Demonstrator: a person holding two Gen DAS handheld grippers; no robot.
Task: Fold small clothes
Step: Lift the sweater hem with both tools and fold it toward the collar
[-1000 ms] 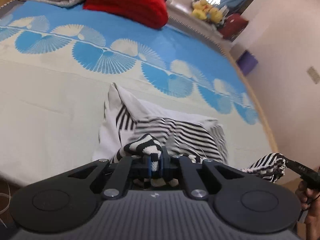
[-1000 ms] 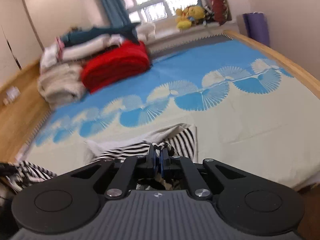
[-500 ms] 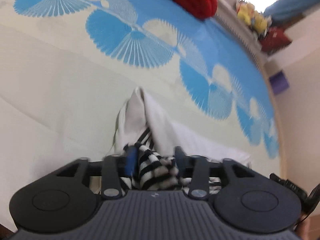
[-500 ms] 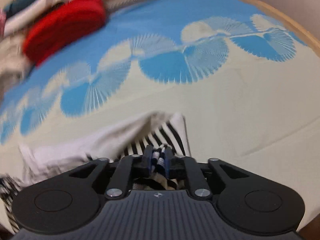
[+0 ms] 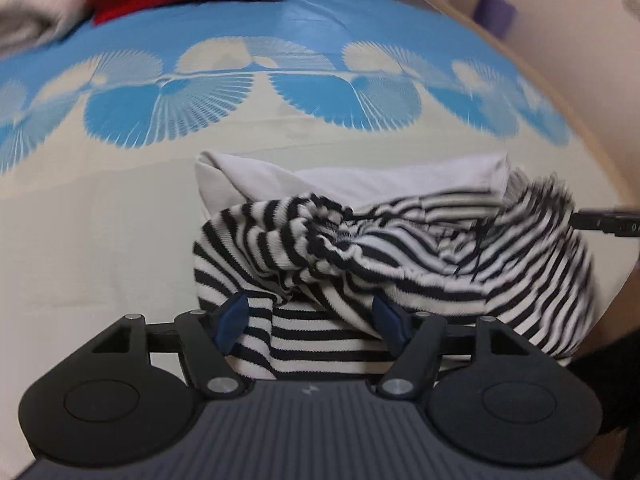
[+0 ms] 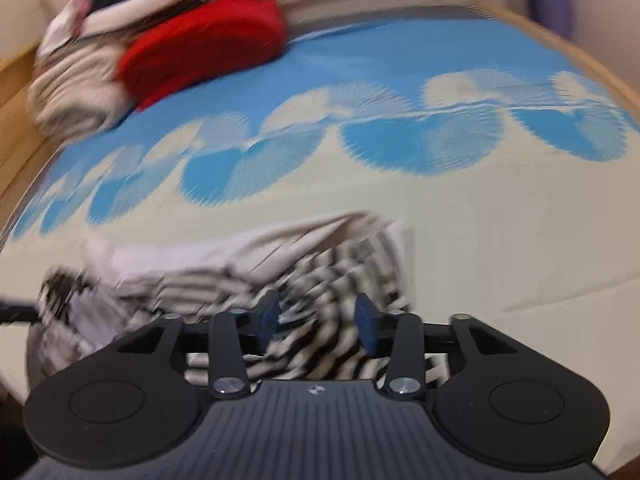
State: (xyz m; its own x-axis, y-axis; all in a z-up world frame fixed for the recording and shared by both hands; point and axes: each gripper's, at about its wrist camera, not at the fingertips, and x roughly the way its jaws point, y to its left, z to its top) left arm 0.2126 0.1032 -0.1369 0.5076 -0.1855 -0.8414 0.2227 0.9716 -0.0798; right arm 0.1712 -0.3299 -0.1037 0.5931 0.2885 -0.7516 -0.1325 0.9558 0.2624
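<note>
A small black-and-white striped garment [image 5: 384, 248] with a plain white part lies bunched on the bed near its front edge. It also shows in the right wrist view [image 6: 280, 280], blurred. My left gripper [image 5: 314, 318] is open, its blue pads either side of the striped cloth. My right gripper [image 6: 318, 318] is open too, with striped cloth lying between its pads. A dark tip of the right gripper [image 5: 608, 222] shows at the right of the left wrist view.
The bed sheet [image 5: 120, 216] is cream at the front with a blue fan pattern further back. A red folded blanket [image 6: 204, 48] and a pile of pale bedding [image 6: 76, 88] lie at the far left. A purple object [image 5: 494, 10] stands by the wall.
Both grippers have opened and let go of the striped cloth, the left one first. The garment now lies bunched on the bed. Both views swung and the right one is blurred.
</note>
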